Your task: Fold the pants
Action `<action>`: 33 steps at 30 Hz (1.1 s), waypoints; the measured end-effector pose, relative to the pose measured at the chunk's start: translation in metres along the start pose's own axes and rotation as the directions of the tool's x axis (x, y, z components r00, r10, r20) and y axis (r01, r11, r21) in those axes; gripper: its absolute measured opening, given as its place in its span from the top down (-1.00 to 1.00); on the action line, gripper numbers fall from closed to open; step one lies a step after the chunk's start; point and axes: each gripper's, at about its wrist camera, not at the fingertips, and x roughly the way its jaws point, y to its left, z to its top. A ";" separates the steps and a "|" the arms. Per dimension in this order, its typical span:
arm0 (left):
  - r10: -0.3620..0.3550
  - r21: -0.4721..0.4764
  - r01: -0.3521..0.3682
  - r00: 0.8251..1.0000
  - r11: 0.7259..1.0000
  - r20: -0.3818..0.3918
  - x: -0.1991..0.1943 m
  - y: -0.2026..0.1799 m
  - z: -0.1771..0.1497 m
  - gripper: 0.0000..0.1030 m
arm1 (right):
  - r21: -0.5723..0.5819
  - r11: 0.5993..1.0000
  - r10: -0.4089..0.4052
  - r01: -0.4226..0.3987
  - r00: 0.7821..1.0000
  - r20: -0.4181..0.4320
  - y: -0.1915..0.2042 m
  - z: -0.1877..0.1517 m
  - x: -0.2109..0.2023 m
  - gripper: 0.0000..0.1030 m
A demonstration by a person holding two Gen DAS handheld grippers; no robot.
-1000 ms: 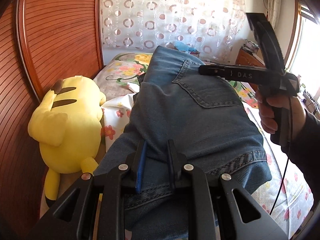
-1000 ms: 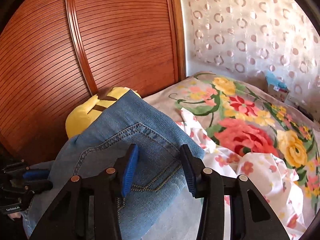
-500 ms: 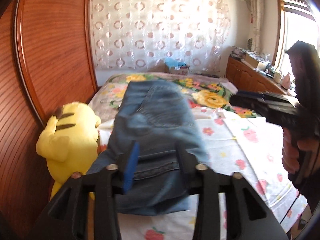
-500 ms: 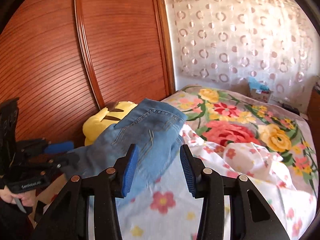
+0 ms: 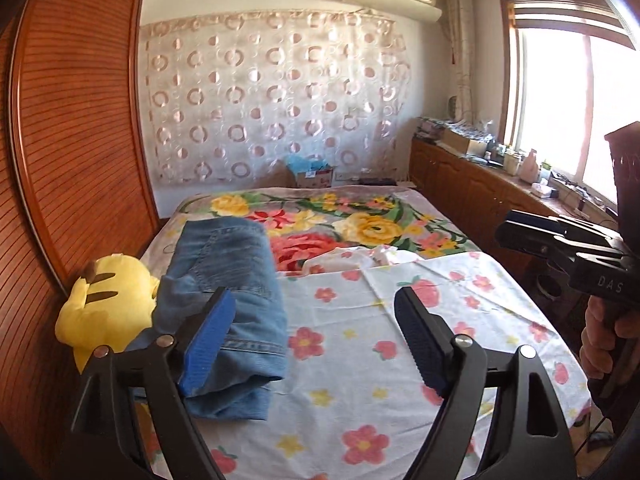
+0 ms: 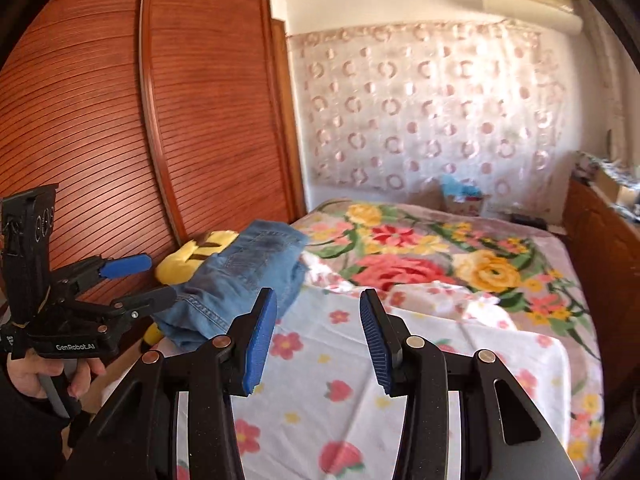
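The folded blue jeans lie along the left side of the bed, next to a yellow plush toy. They also show in the right wrist view. My left gripper is open and empty, held back above the near end of the jeans. My right gripper is open and empty, above the flowered sheet to the right of the jeans. The left gripper also shows in the right wrist view, open, at the near end of the jeans.
The bed has a white flowered sheet and a big-flower blanket. A wooden wardrobe stands on the left. A low cabinet with clutter runs under the window on the right. A cardboard box sits at the headboard.
Both grippers have let go of the jeans, opened wide and pulled back. The jeans now lie folded on the bed beside the plush toy.
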 end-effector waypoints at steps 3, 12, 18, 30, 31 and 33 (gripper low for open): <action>0.000 0.013 0.000 0.999 1.000 0.035 -0.012 -0.018 0.002 -0.82 | 0.011 0.999 -0.045 0.045 0.999 0.022 0.001 -0.008 -0.029 0.12; -0.017 0.057 0.011 0.995 0.998 0.096 -0.051 -0.062 0.002 -0.93 | 0.044 0.984 -0.175 0.172 0.981 0.078 0.026 -0.035 -0.101 -0.19; 0.023 0.057 -0.029 0.994 0.998 0.108 -0.077 -0.080 -0.005 -0.93 | 0.059 0.975 -0.221 0.216 0.969 0.106 0.054 -0.046 -0.118 -0.23; 0.025 0.065 -0.032 0.994 0.997 0.105 -0.104 -0.104 -0.024 -0.93 | 0.081 0.959 -0.280 0.270 0.947 0.155 0.097 -0.073 -0.143 -0.23; 0.026 0.064 -0.033 0.994 0.997 0.105 -0.105 -0.105 -0.025 -0.93 | 0.086 0.960 -0.276 0.266 0.948 0.155 0.098 -0.075 -0.143 -0.23; 0.029 0.064 -0.036 0.994 0.997 0.104 -0.105 -0.105 -0.026 -0.93 | 0.093 0.961 -0.272 0.261 0.950 0.155 0.091 -0.076 -0.141 -0.23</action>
